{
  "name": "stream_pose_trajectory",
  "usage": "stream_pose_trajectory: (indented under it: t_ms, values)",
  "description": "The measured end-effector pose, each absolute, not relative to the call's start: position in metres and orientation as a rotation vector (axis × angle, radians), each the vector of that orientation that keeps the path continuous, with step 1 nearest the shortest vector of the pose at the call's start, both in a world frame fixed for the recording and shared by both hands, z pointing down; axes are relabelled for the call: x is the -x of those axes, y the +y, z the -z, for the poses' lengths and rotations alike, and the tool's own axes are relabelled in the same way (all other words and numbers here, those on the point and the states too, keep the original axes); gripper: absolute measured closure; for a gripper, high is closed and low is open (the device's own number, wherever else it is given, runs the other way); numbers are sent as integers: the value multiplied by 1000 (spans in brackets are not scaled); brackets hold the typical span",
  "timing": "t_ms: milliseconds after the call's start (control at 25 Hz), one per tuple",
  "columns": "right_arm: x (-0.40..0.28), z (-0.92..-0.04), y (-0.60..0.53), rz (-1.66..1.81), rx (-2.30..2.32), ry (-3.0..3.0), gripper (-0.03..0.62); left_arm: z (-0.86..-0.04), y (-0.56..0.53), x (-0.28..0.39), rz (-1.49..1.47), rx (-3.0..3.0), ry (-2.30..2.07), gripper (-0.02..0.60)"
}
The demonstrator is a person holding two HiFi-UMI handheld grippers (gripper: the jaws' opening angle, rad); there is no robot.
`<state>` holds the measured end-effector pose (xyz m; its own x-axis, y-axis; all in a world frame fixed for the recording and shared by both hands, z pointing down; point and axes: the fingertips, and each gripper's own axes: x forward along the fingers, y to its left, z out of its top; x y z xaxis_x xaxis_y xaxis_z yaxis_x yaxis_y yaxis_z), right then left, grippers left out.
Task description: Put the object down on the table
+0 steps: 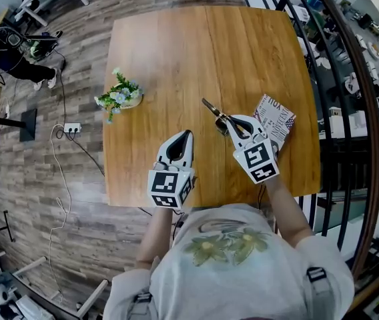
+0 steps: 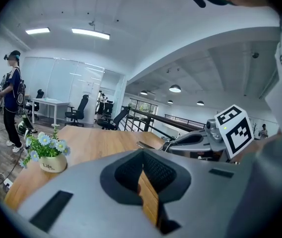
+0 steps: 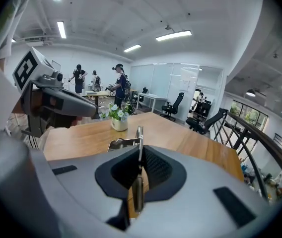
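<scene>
Closest to the near edge of the surface (image 1: 176, 52), the left tongs (image 1: 185, 136) hang over bare wood. Their own view shows the jaws together with nothing between them. They take no part in the step, and they are best kept where they are, well clear of the spot chosen for the drop.

Just beyond, toward the near right corner, the right tongs (image 1: 232, 121) are clamped on a slim metal utensil (image 1: 213, 109). In the right gripper view it stands edge-on between the closed jaws and juts out past them. The utensil reaches from the tips toward the middle of the surface. The head view does not show whether its far end already touches the wood.

A patterned box (image 1: 275, 120) lies just beside these tongs, by the right edge. The utensil should therefore go on the open wood on the side away from that box, not against it.

To set it down well, the person should probably:
- lower the tongs until the utensil lies along the wood;
- part the jaws only once it is supported, so it does not drop or skid;
- draw the tongs straight back toward the near edge.

Farther off, near the left edge, a small pot of flowers (image 1: 119, 97) stands well apart and is no obstacle.
</scene>
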<state>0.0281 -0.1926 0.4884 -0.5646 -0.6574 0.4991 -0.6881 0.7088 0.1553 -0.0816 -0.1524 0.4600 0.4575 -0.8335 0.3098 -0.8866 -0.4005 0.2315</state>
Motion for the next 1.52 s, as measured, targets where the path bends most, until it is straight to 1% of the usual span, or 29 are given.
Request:
stream_pose_trajectory:
  t_ms: [640, 1520]
  values:
    - [-20, -545, -201, -165, -934, -2319, 585, -499, -165, 86, -263, -2296, -1418, 569]
    - [-8, -607, -201, -217, -819, -2248, 583, -526, -170, 90, -291, -2250, -1389, 569]
